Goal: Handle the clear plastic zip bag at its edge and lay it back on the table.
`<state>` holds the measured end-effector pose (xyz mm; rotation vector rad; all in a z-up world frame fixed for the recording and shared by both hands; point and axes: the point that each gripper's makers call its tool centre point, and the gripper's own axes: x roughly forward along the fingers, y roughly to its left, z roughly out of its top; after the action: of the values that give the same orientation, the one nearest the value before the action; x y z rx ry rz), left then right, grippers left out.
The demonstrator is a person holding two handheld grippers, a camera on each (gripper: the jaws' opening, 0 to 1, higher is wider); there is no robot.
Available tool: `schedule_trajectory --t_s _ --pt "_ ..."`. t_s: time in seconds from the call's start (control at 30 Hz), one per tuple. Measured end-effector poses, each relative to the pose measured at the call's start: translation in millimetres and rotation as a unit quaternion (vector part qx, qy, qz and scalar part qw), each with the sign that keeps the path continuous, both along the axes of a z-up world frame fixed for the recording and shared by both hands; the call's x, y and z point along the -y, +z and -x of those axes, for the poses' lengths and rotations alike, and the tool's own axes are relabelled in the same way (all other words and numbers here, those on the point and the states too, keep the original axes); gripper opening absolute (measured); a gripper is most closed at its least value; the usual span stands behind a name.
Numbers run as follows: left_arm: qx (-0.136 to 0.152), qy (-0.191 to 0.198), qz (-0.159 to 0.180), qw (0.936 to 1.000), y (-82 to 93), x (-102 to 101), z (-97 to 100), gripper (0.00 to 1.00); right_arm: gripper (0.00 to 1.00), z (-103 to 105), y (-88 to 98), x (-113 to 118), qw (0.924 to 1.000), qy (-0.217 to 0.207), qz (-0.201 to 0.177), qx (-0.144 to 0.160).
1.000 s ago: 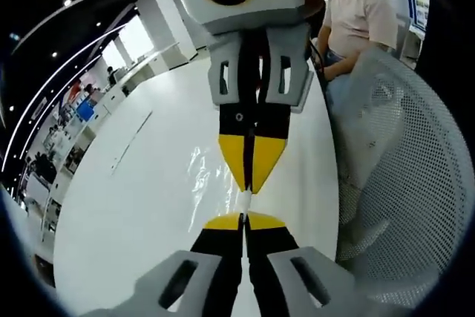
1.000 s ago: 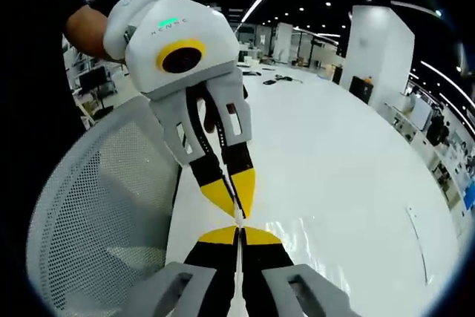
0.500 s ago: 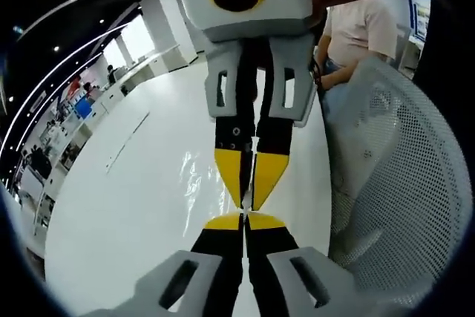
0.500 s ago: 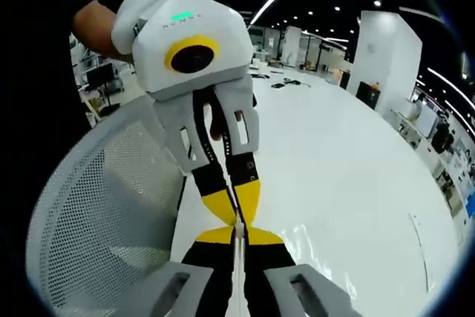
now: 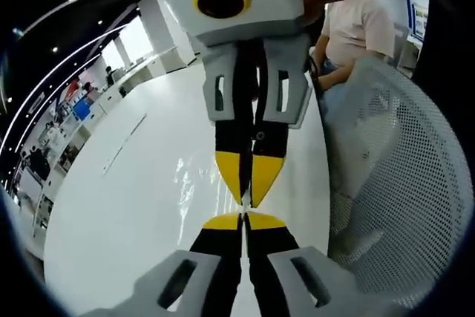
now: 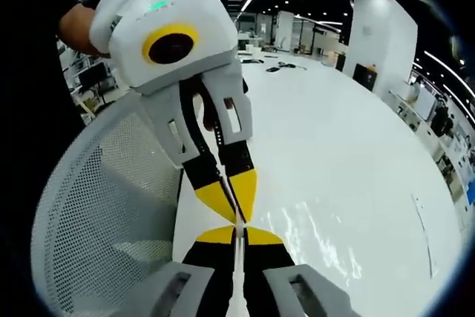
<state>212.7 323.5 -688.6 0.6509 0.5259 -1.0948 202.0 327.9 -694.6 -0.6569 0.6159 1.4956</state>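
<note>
Tip-to-tip, both yellow-tipped claws pinch the glossy, crinkled clear bag [image 5: 194, 183].

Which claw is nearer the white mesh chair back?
Cannot tell. Left claw and right claw meet tip to tip, both shut on the zip bag edge, beside the chair back.

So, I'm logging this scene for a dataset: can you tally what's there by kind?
Grippers: 2, the left gripper and the right gripper, both shut tip to tip on the bag's edge
Clear plastic zip bags: 1
White tables: 1
White mesh chairs: 1
Total: 5
</note>
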Motion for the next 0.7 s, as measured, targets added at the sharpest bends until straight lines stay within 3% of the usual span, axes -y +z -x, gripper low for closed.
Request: schedule_trajectory --t_s 0.2,0.3,0.37,0.7 --pt "0.011 -0.031 -0.008 0.9994 -1.7 2.3 5.5 0.0 0.0 2.5 -5.1 -0.3 0.9999 0.004 0.01 -0.002" --pt "-0.015 -0.021 0.008 0.9997 -5.2 3.2 7.6 0.0 0.0 4.2 -7.4 1.3 0.9999 0.006 0.014 -0.008" --pt "-0.007 -0.036 -0.001 0.9993 -6.5 4.4 10.2 0.0 0.0 6.8 -10.4 4.7 0.9997 0.012 0.022 -0.006" --pt "-0.024 -0.027 -0.006 0.9993 -17.1 -3.2 11.1 0.0 0.0 7.0 -19.5 22.4 0.9991 0.002 0.041 -0.008"
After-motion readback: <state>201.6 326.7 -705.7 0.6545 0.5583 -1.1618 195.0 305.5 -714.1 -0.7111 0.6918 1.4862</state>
